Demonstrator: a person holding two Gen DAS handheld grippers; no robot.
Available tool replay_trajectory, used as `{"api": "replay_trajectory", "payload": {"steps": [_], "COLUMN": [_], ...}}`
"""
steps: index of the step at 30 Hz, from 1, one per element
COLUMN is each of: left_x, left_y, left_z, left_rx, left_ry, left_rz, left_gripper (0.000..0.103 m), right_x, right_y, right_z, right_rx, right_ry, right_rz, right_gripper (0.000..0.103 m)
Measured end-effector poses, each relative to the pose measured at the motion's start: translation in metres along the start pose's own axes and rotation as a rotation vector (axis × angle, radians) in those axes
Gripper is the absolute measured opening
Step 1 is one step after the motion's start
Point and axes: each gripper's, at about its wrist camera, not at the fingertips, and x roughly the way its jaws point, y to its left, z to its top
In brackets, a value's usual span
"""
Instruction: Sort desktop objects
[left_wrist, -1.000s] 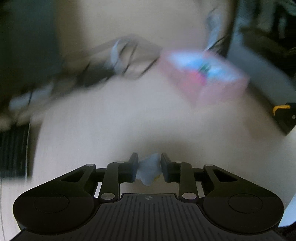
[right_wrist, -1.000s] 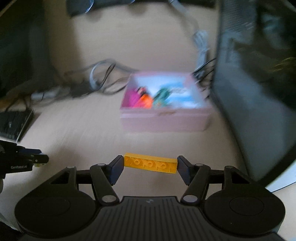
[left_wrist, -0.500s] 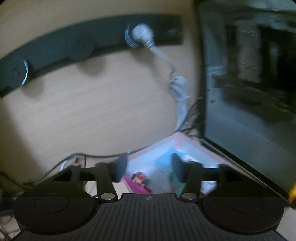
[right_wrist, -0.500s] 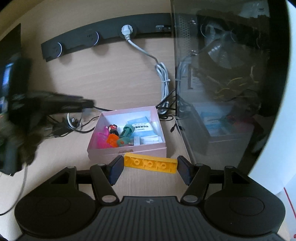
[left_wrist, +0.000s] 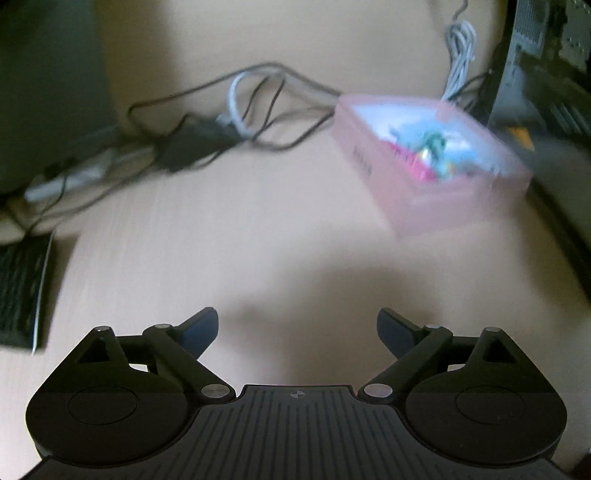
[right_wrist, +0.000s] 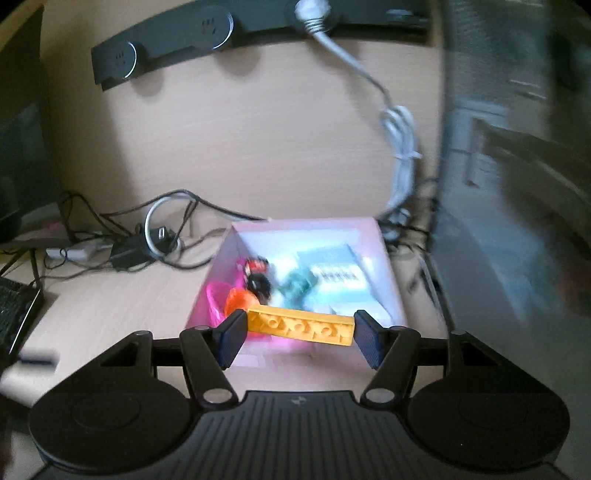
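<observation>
A pink box (right_wrist: 388, 280) sits on the desk holding several small things, among them an orange piece (right_wrist: 238, 297), a teal piece (right_wrist: 297, 286) and a light blue packet (right_wrist: 334, 275). My right gripper (right_wrist: 299, 328) is shut on a long yellow brick (right_wrist: 299, 326) and holds it over the box's near edge. In the left wrist view the pink box (left_wrist: 443, 199) is blurred at the upper right. My left gripper (left_wrist: 295, 328) is open and empty above bare desk, well short of the box.
A tangle of black and grey cables (right_wrist: 159, 236) lies left of the box. A black power strip (right_wrist: 229, 37) runs along the back wall. A computer case (right_wrist: 517, 184) stands at the right. A keyboard corner (left_wrist: 22, 291) is at the left.
My left gripper let go of its pale blue object over the box, then drew back and down, open. My right gripper carried the yellow brick forward to the box's near edge.
</observation>
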Motion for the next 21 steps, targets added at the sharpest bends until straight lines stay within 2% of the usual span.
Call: {"api": "replay_trajectory", "payload": {"steps": [4, 6, 9, 12, 14, 19, 21], "left_x": [-0.010, -0.013, -0.020, -0.016, -0.007, 0.012, 0.017], "left_y": [0.015, 0.021, 0.031, 0.030, 0.024, 0.005, -0.001], "left_z": [-0.014, -0.015, -0.023, -0.025, -0.025, -0.034, -0.039], "left_rx": [-0.026, -0.052, -0.083, -0.082, -0.053, 0.040, 0.069], "left_ry": [-0.010, -0.021, -0.053, -0.057, -0.043, -0.006, 0.005], "left_rz": [0.030, 0.049, 0.056, 0.031, 0.006, -0.034, -0.055], "left_gripper": [0.100, 0.101, 0.102, 0.103, 0.103, 0.103, 0.103], "right_x": [0.037, 0.055, 0.060, 0.039, 0.021, -0.010, -0.022], "right_y": [0.020, 0.028, 0.031, 0.030, 0.029, 0.016, 0.017], "right_z": [0.038, 0.048, 0.042, 0.012, -0.016, -0.088, -0.116], "right_rx": [-0.018, -0.023, 0.007, 0.024, 0.010, 0.087, 0.109], "right_ry": [-0.095, -0.098, -0.066, -0.032, -0.003, 0.148, 0.204], "right_rz": [-0.021, -0.071, -0.089, -0.067, -0.097, -0.128, -0.140], "right_gripper": [0.064, 0.078, 0.079, 0.084, 0.088, 0.099, 0.100]}}
